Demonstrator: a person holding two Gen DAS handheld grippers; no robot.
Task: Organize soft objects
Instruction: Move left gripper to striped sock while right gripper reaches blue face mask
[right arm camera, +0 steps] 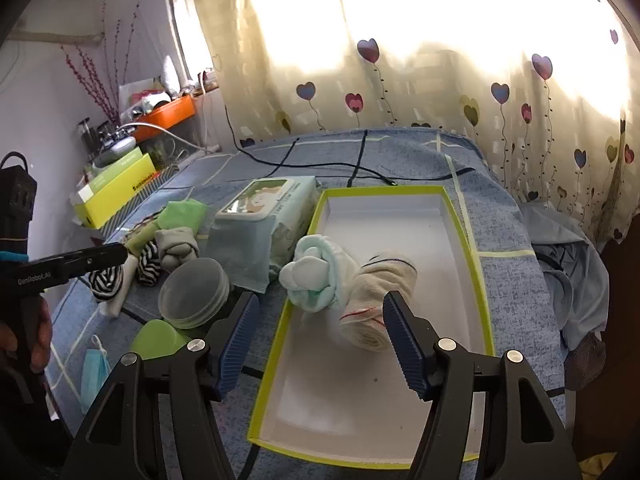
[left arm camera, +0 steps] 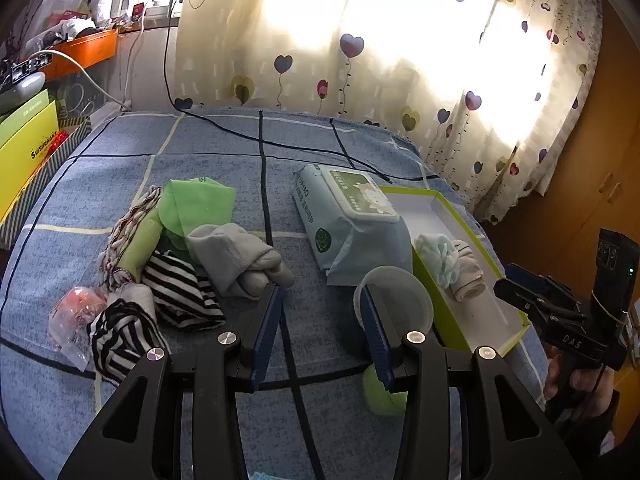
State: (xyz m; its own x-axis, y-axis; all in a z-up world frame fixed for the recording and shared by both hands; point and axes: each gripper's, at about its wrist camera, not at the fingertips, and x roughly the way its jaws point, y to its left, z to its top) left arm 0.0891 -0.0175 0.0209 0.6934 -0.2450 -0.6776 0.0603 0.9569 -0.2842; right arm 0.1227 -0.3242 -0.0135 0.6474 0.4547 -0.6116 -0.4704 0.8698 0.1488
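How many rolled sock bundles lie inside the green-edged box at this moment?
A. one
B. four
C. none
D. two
D: the right wrist view shows two inside the green-edged box, a mint and white bundle and a cream bundle beside it.

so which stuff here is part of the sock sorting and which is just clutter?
Job: green-rimmed box; mint roll and cream roll in it; grey roll; striped socks; green sock.
Clutter: wipes pack; clear lid; face mask; black cable.

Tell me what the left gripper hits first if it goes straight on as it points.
Probably the bare blue bedspread, in the gap between the grey sock bundle and wipes pack; the left gripper is open. Depth is uncertain.
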